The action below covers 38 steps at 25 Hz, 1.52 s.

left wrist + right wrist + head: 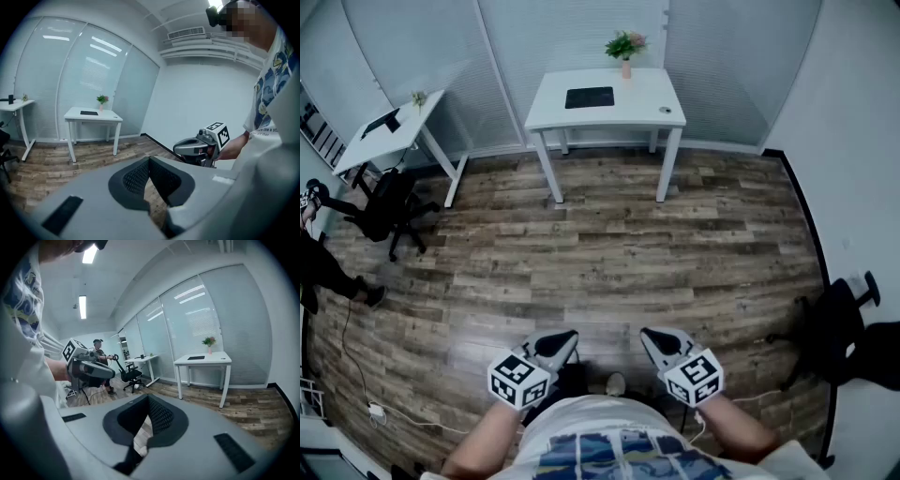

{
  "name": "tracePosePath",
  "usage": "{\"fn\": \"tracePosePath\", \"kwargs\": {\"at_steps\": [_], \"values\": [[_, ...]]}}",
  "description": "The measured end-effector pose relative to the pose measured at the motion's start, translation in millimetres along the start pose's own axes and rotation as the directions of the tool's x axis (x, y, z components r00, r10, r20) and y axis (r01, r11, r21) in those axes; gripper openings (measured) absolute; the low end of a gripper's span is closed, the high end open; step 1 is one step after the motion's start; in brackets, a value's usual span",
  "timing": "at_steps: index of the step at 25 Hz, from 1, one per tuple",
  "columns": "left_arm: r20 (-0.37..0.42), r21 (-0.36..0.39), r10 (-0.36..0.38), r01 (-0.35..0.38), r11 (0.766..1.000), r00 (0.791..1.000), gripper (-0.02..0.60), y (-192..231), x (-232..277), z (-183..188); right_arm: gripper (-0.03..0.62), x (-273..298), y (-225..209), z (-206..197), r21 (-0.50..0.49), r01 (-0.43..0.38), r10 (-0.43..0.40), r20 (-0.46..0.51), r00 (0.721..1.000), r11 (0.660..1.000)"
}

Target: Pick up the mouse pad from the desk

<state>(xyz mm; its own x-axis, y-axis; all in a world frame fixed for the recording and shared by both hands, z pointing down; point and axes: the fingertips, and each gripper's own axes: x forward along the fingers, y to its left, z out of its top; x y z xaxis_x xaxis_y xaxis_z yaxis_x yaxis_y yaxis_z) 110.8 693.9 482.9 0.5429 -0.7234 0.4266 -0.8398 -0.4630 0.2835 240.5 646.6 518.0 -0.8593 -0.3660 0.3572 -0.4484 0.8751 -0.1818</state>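
A black mouse pad lies flat on the white desk against the far wall; it also shows as a dark strip in the left gripper view and the right gripper view. Both grippers hang close to the person's body, far from the desk across the wooden floor. My left gripper is shut with nothing in it, its pads meeting at the tip. My right gripper is likewise shut and holds nothing. Each gripper shows in the other's view, the right and the left.
A small plant in a pink vase and a small round object share the desk. A second white desk and a black office chair stand at the left, beside a person's legs. Another chair is at the right.
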Motion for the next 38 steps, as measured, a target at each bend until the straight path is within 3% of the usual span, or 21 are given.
{"fn": "tracePosePath", "kwargs": {"at_steps": [8,17,23,30,38], "values": [[0.034,-0.016,0.006,-0.006,1.0,0.999,0.003,60,23,16,-0.002,51,-26,21,-0.022,-0.002,0.001,-0.025,1.0,1.0],[0.084,-0.025,-0.02,0.022,0.999,0.996,0.007,173,58,77,0.0,145,-79,88,-0.06,0.061,-0.062,-0.016,0.998,0.996],[0.095,-0.018,-0.032,0.033,0.999,0.995,0.055,251,71,105,0.002,220,-101,123,-0.084,0.07,-0.072,-0.012,0.997,0.994],[0.106,-0.056,0.011,-0.005,0.998,0.994,0.088,324,82,127,0.037,275,-117,150,-0.091,0.072,-0.076,-0.037,0.996,0.993],[0.117,-0.078,0.086,-0.077,0.994,0.989,0.112,398,138,172,0.04,325,-201,167,-0.059,0.067,-0.071,-0.059,0.996,0.996]]}}
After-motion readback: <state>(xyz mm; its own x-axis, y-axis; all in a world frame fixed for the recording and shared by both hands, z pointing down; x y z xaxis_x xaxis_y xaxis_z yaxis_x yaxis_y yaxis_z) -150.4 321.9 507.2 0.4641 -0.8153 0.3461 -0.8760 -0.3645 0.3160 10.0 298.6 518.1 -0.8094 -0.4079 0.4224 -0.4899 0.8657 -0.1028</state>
